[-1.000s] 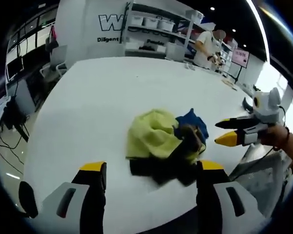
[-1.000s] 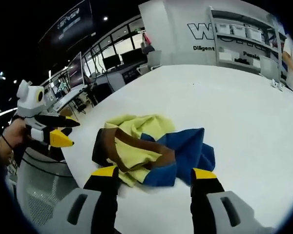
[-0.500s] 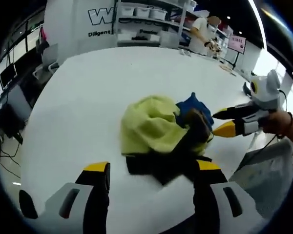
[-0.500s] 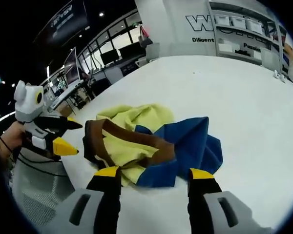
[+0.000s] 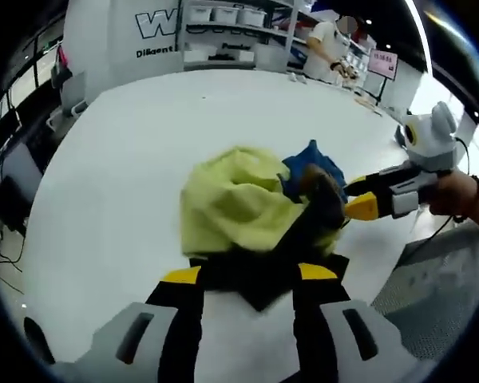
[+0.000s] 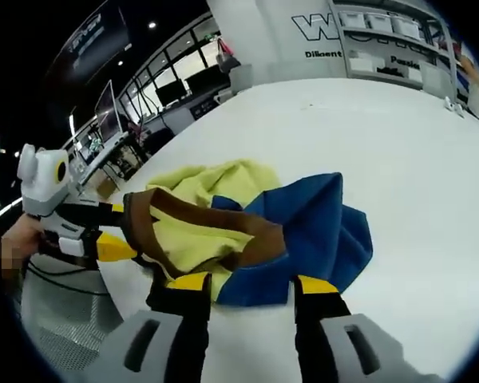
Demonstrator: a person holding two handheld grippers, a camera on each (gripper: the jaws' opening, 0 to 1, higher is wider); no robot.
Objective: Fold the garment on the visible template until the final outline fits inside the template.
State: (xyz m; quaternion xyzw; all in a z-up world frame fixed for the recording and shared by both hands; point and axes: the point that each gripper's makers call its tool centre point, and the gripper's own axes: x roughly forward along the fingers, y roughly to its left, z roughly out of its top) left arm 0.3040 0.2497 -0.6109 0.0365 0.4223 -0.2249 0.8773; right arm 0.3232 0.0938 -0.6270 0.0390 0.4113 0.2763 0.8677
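Note:
The garment [image 5: 235, 203] lies crumpled on the white table [image 5: 120, 175], with a yellow-green body, a blue part [image 6: 315, 227] and a dark brown band [image 6: 195, 215]. My left gripper [image 5: 249, 275] is open at the garment's near edge, its dark hem lying between the yellow-tipped jaws. My right gripper [image 6: 253, 283] is open too, with the blue cloth's edge between its jaws. In the left gripper view, the right gripper [image 5: 355, 194] touches the garment's right side. In the right gripper view, the left gripper [image 6: 116, 231] sits against the brown band.
The table's near edge [image 5: 383, 263] runs just behind both grippers, with a grey mesh surface [image 5: 431, 295] below it. White shelving with bins [image 5: 231, 36] and a standing person [image 5: 327, 44] are at the far end. Desks with monitors [image 6: 112, 120] stand off to one side.
Both grippers have come in closer to the garment, and each pair of jaws has narrowed a little. The garment's edges now lie between the jaws.

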